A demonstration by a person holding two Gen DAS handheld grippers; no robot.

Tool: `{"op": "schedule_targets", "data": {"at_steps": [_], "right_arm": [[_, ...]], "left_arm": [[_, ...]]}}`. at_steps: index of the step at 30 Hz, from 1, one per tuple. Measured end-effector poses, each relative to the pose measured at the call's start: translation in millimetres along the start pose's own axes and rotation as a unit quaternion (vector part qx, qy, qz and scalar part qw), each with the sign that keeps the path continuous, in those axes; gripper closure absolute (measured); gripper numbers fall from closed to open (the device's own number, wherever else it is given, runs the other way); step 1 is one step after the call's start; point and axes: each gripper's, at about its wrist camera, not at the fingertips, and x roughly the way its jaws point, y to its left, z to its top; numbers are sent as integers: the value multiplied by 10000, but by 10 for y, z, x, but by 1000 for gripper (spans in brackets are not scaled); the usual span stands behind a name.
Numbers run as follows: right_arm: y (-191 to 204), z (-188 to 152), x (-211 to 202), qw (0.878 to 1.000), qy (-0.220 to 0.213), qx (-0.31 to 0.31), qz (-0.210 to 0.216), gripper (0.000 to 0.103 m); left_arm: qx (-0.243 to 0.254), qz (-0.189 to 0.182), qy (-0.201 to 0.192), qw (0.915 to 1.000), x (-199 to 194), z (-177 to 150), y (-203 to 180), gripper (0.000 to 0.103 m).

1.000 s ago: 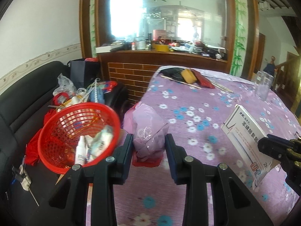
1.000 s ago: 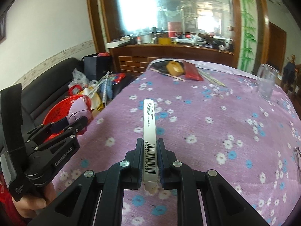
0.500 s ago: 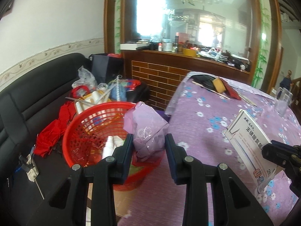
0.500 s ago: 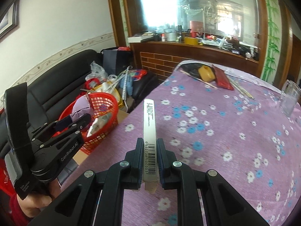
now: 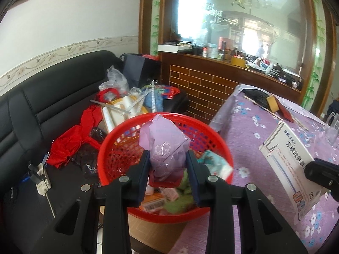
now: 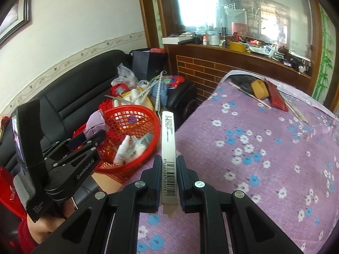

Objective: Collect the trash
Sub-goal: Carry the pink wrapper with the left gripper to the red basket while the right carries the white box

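desk (image 6: 264,158): purple floral cloth, right of frame
left gripper (image 5: 168,163): jaws clamp soft purple bag (image 5: 165,146), over red basket (image 5: 211,208)
right gripper (image 6: 167,169): jaws pinch light stiff box (image 6: 168,139) edgewise

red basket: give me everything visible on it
Red basket: round, perforated plastic by its look, upright beside the purple tablecloth's edge, next to the black sofa. Holds a white bottle, packets and a barcoded box. The left tongs hold a crumpled purple bag above its opening. What it rests on is hidden.
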Motion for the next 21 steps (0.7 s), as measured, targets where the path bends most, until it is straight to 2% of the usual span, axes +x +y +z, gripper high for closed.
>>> {"op": "schedule_targets", "data": {"at_steps": [21], "right_arm": [[320,461,533,9989,155,-103,441,87]], "left_arm": [[-67,190,223,9995,331,40,228,70]]}}
